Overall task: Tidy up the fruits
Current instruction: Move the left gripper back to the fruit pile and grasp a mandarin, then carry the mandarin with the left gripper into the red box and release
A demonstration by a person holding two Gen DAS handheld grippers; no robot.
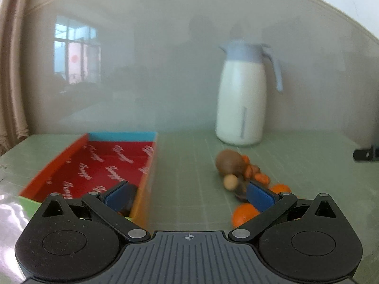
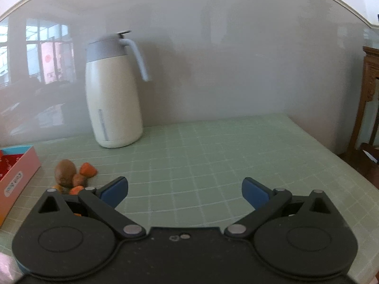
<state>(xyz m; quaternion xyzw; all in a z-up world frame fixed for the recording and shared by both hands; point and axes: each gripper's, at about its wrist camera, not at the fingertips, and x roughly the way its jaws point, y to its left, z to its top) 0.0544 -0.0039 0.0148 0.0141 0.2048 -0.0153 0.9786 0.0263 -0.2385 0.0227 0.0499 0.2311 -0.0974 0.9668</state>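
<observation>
Left hand-held gripper (image 1: 189, 195): jaws spread wide, holding nothing, between the box and the fruit.
Right hand-held gripper (image 2: 184, 190): released, over bare pale green gridded surface (image 2: 213, 156).
Fruit: brown round kiwi (image 1: 229, 164), small orange kumquats (image 1: 254, 171) and orange tangerine (image 1: 244, 214) piled together on the surface.
Box: open red-lined cardboard box (image 1: 106, 163), left of the pile.
Jug: white thermos jug with grey-blue lid (image 1: 244, 94), upright behind the fruit.

Home: thermos jug (image 2: 113, 92), carved wooden furniture (image 2: 369, 75)

A brown kiwi (image 1: 230, 165), small orange fruits (image 1: 254, 172) and two mandarins (image 1: 244, 214) are lying clustered right of the red box (image 1: 94, 163). The box is sitting open and flat.
</observation>
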